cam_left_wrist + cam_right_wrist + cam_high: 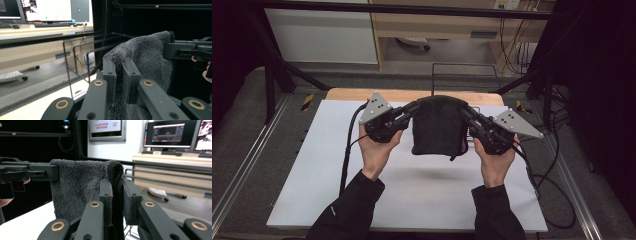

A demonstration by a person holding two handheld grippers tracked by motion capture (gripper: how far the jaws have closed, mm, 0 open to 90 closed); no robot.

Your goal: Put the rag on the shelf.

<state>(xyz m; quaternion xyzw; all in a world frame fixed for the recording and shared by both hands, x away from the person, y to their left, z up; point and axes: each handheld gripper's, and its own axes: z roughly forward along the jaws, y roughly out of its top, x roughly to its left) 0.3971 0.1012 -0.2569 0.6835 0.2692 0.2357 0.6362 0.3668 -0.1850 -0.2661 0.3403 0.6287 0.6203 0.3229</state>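
High view: a dark grey towel (438,125) hangs in the middle of the frame, held up off the white surface (412,200) by its two top corners. The left tongs (411,111) come in from the centre left and are clamped on the towel's upper left corner; the right tongs (466,113) come in from the centre right and are clamped on its upper right corner. The towel's top edge arches between them, and the cloth drops in a folded block with a soft shadow on the surface below it. The left hand (376,147) and the right hand (496,161) rise from the bottom of the frame in dark sleeves. A thin black wire rack (464,70) stands beyond the towel, near the far edge of the surface.

Left gripper view: the left tongs (119,65) rise from the bottom centre, jaws narrow with a fold of the towel (147,52) pinched between them. The cloth stretches to the upper right, where the right tongs (169,47) grip its other corner. The wire rack (75,57) stands at centre left.

Right gripper view: the right tongs (116,185) at bottom centre are closed tight on the towel's (80,185) hemmed edge. The cloth spans to the left, where the left tongs (53,173) bite its far corner.
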